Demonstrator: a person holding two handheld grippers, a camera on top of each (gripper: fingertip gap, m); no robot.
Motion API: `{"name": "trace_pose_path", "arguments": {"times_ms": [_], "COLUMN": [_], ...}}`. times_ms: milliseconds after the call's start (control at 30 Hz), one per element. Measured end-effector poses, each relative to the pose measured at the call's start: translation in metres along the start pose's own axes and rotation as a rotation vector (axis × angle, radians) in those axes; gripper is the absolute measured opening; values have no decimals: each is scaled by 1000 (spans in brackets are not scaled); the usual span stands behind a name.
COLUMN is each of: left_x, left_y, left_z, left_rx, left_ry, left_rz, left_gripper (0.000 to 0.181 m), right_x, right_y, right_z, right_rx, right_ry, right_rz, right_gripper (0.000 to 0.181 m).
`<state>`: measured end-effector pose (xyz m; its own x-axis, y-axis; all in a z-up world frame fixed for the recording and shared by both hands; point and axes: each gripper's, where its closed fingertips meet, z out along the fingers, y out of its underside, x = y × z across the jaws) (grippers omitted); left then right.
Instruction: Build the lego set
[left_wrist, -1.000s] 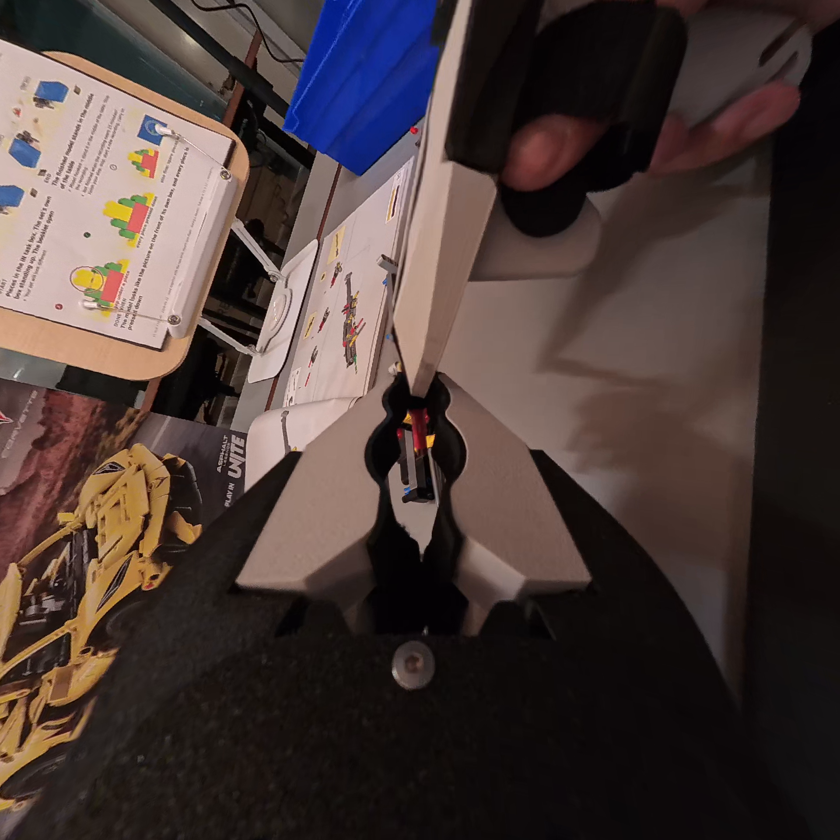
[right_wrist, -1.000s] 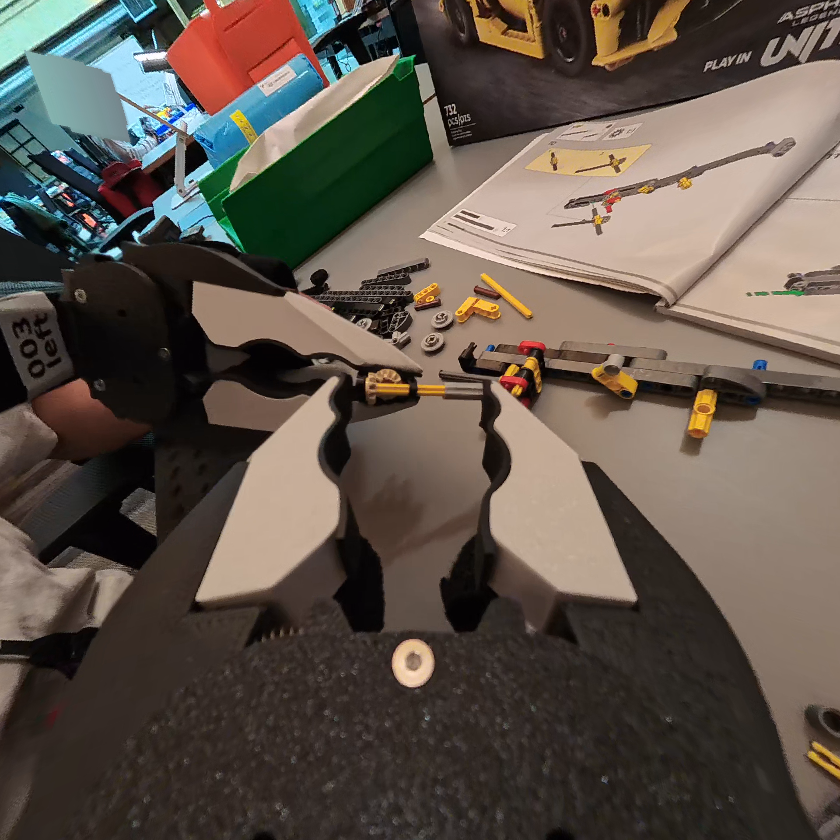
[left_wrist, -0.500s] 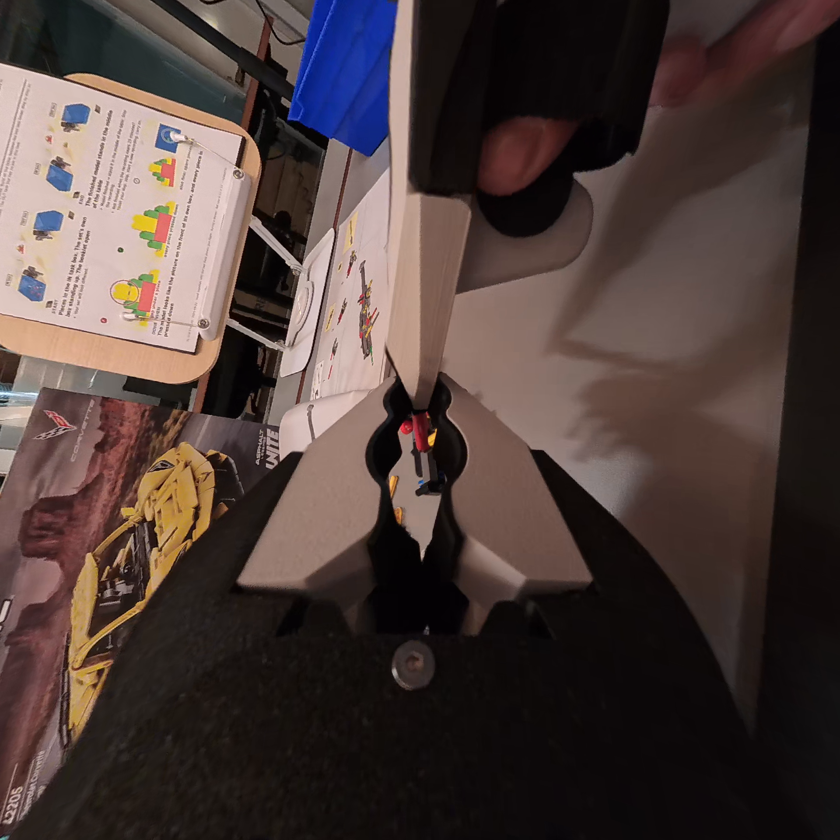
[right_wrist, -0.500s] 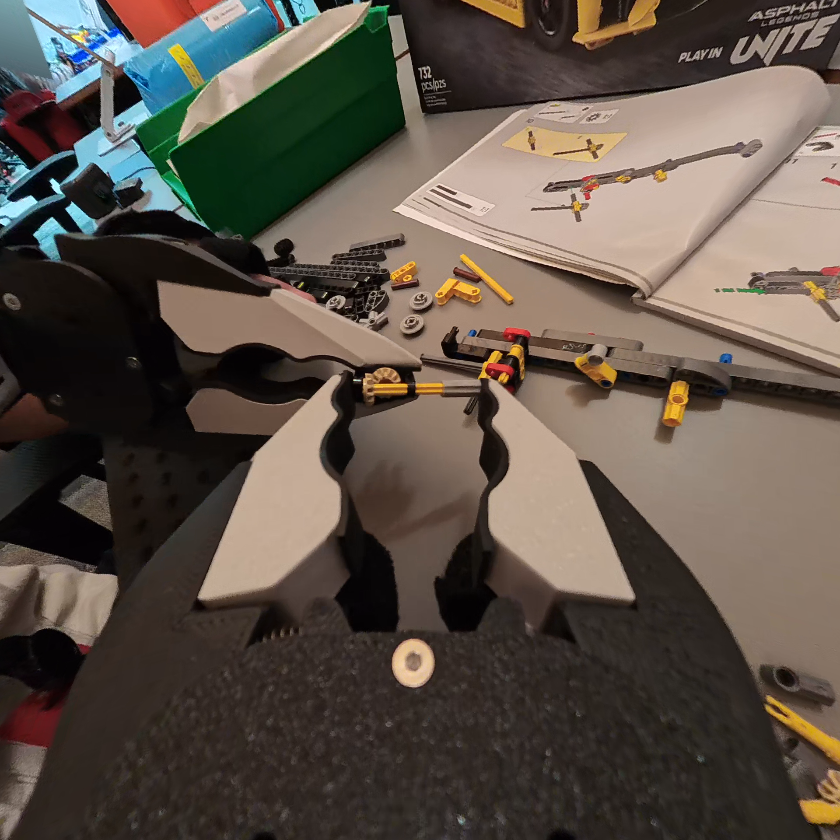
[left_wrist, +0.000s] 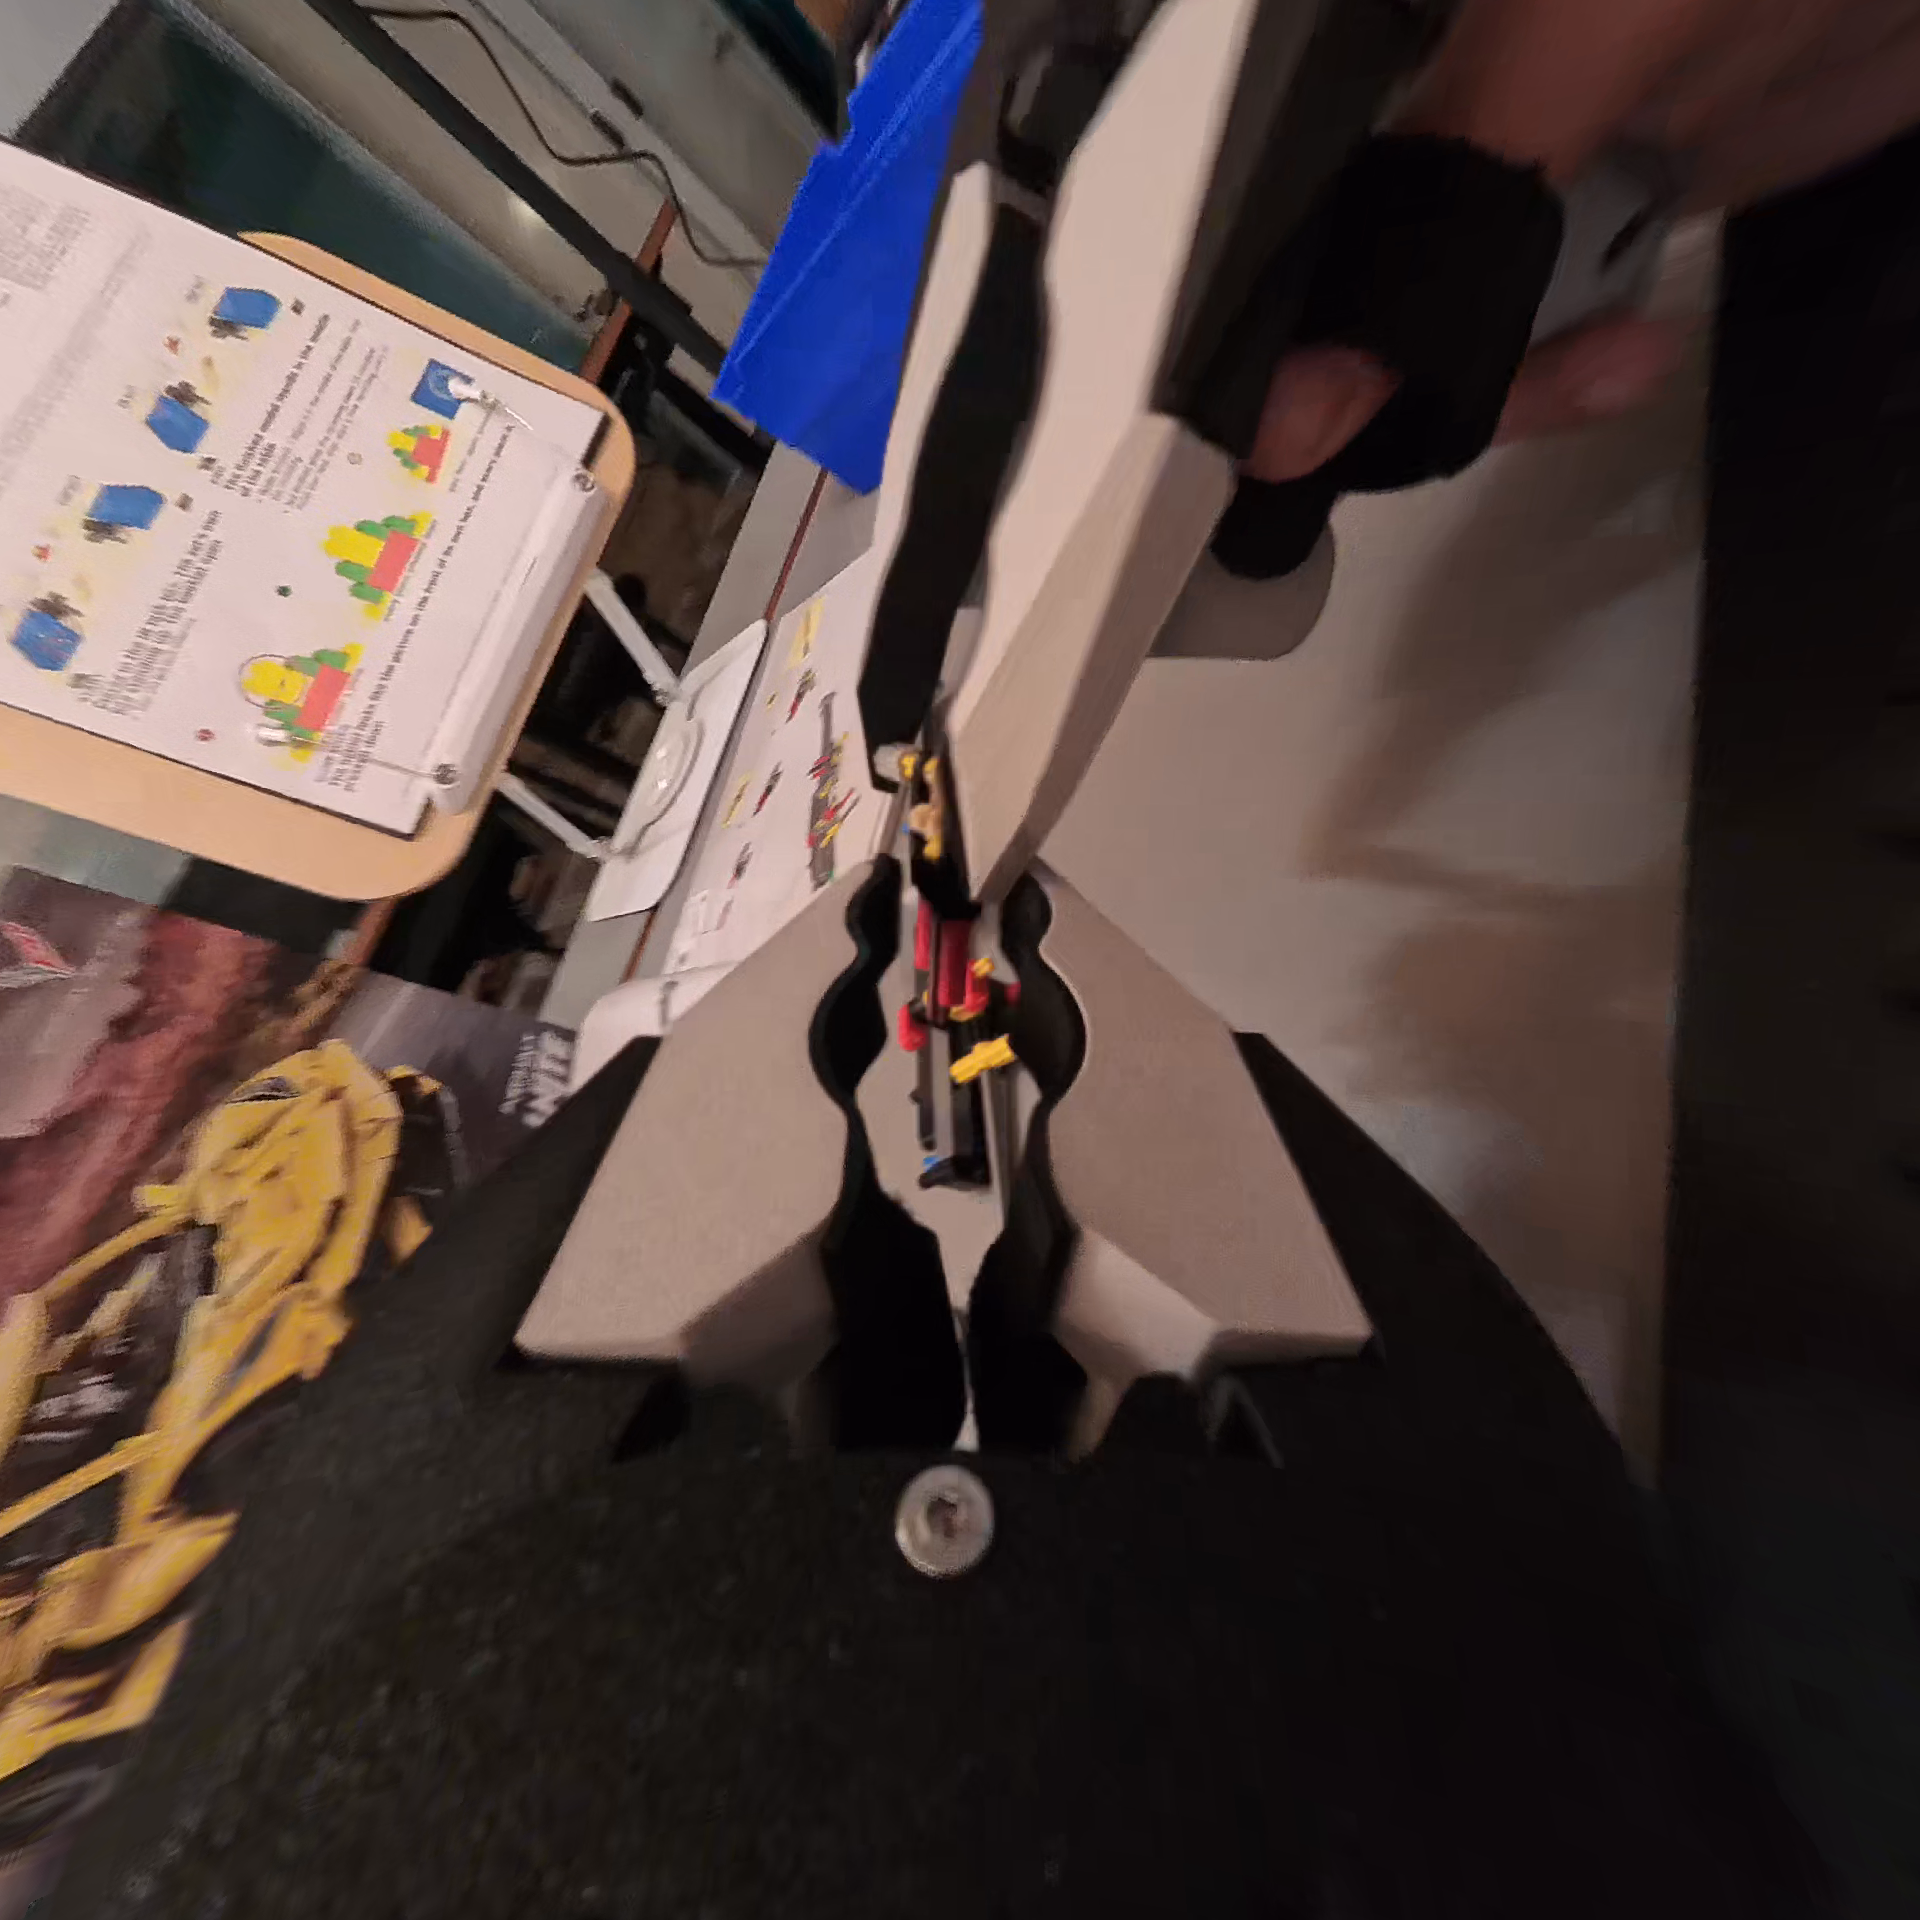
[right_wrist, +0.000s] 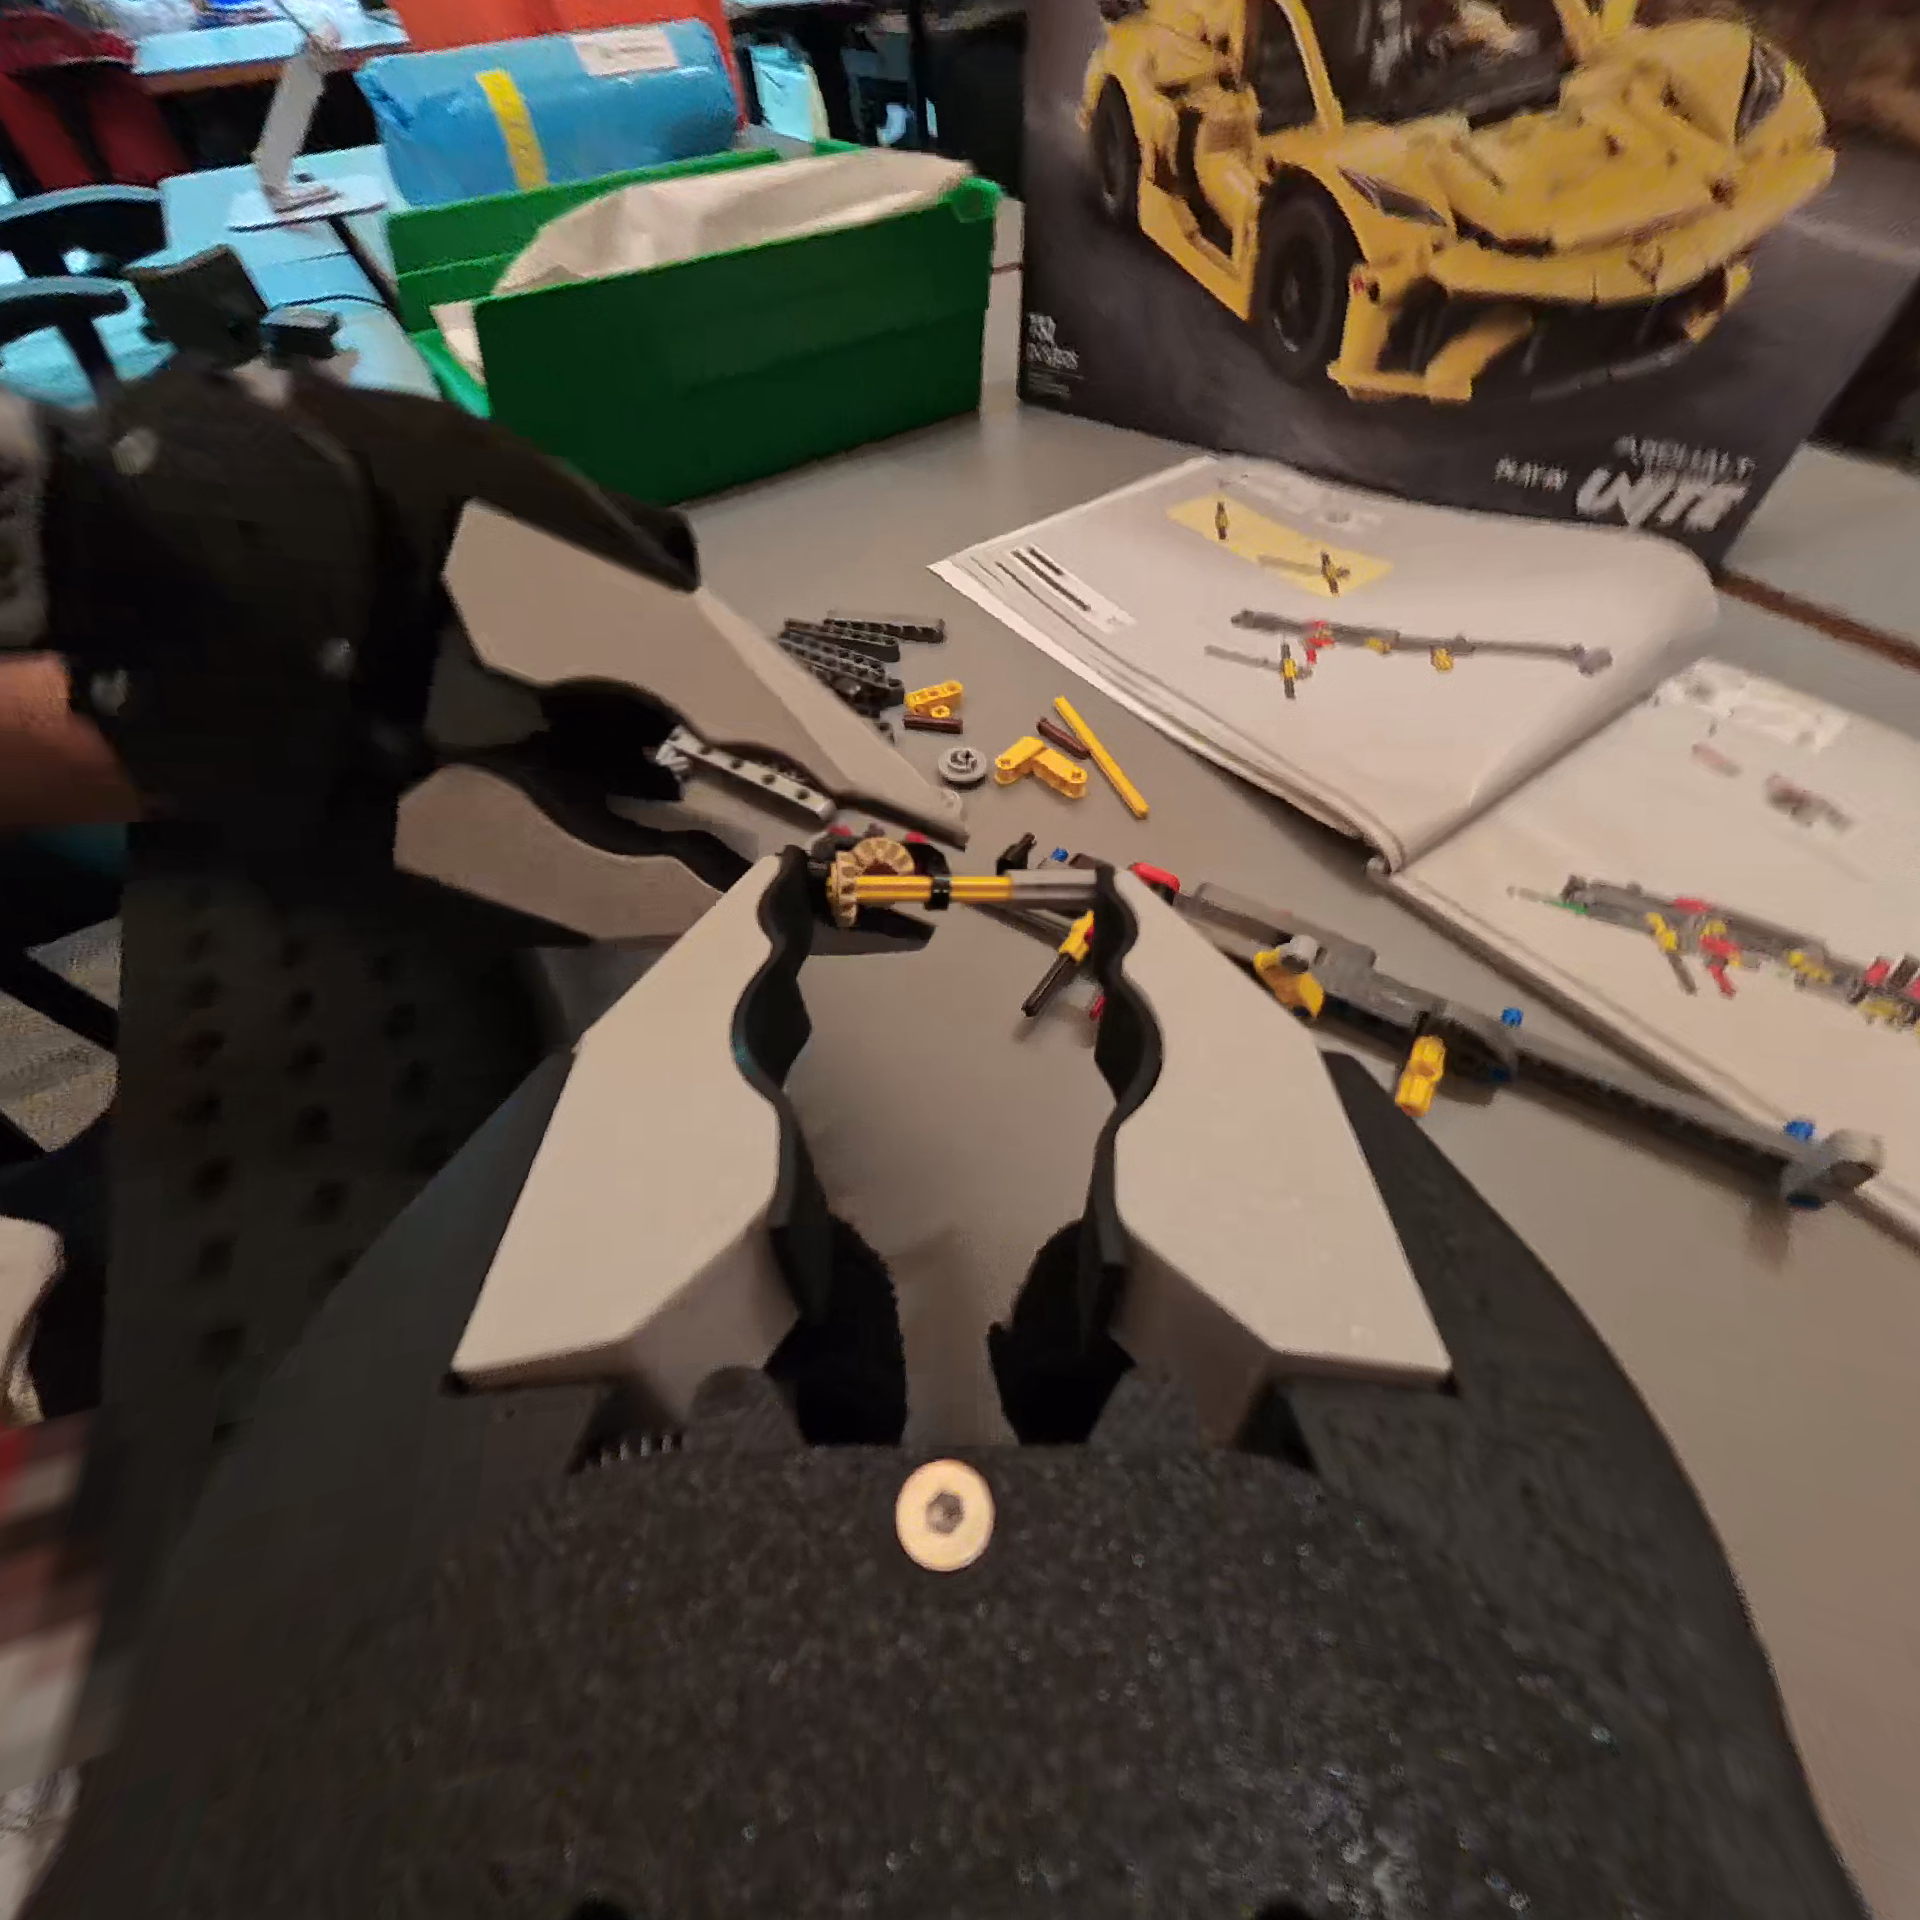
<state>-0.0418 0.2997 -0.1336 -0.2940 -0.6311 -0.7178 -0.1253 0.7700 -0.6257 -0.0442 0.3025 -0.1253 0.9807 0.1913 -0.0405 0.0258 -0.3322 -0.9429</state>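
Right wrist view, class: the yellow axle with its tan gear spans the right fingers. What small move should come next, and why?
Probably ease the left gripper back: its fingers stand apart beside the tan gear, while the right gripper pinches the yellow axle end to end.

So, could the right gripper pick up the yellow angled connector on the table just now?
Probably not yet: the right gripper is clamped on the geared axle, so its fingers are occupied. The yellow connector itself lies uncovered on the table.
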Motion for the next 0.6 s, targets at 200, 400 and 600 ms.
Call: {"name": "trace_pose_path", "arguments": {"times_ms": [200, 400, 600], "left_x": [1, -2, -6], "left_y": [-9, -33, -42], "left_z": [-11, -28, -38], "left_rx": [163, 371, 477], "left_ry": [379, 953, 1244], "left_rz": [-565, -1310, -1624], "left_gripper": [33, 55, 27], "right_x": [1, -9, -17], "right_y": [-16, -27, -32], "right_z": [-21, -28, -30], "right_rx": [175, 274, 336], "right_ry": [7, -9, 8], "right_rz": [-308, -400, -511], "right_gripper": [53, 53, 54]}}
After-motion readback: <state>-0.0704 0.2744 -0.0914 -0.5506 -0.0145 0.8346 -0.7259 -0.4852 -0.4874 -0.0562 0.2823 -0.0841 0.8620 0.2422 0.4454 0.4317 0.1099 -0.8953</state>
